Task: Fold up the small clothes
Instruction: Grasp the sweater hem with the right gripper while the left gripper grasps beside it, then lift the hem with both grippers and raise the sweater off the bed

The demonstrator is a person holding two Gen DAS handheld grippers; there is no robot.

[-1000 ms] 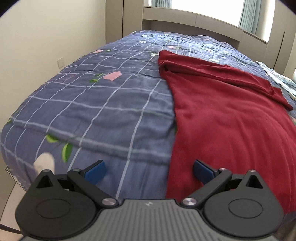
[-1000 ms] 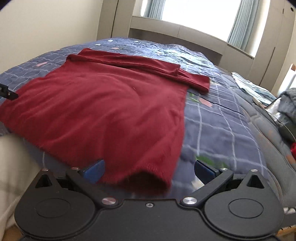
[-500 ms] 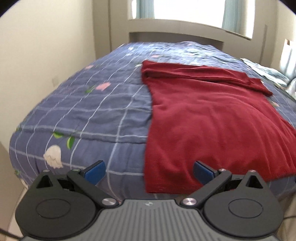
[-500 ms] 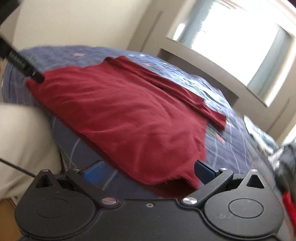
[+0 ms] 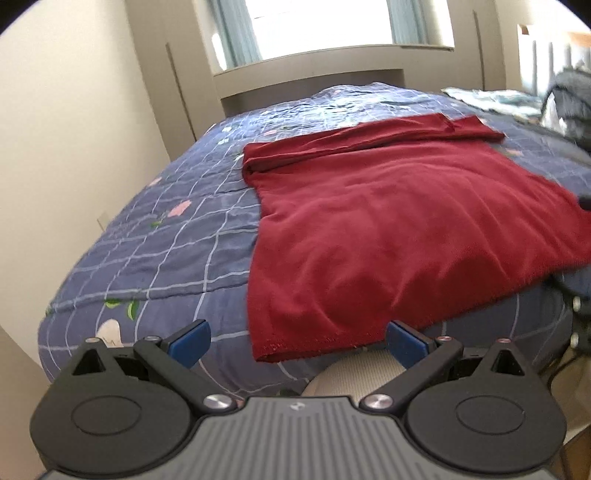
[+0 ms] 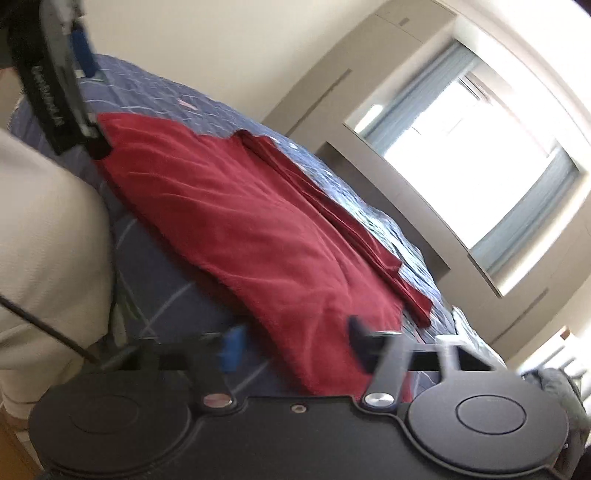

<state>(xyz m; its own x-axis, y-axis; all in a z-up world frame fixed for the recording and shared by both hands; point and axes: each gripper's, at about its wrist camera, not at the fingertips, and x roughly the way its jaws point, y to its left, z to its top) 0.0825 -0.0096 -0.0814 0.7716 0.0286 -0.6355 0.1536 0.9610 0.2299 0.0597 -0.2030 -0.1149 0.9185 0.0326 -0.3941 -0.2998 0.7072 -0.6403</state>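
Item: red garment (image 5: pixel 388 236) — spread flat on the bed's blue checked quilt (image 5: pixel 166 251), its near hem hanging just over the bed's front edge, a folded band of the same cloth lying along its far side toward the window (image 5: pixel 325 26).

Left gripper (image 5: pixel 297 338): jaws spread wide, blue pads apart, poised at the garment's near left corner; the hem corner lies between the pads, but neither pad touches the cloth. Nothing held.

Right gripper (image 6: pixel 295 349): jaws closing (blurred with motion), the garment's near right corner between the fingers; whether the pads already press on the cloth cannot be told.

Also in view: a person's light trouser leg (image 6: pixel 48 236) against the bed's front edge; grey and patterned clothes (image 5: pixel 517 99) heaped at the far right of the bed.
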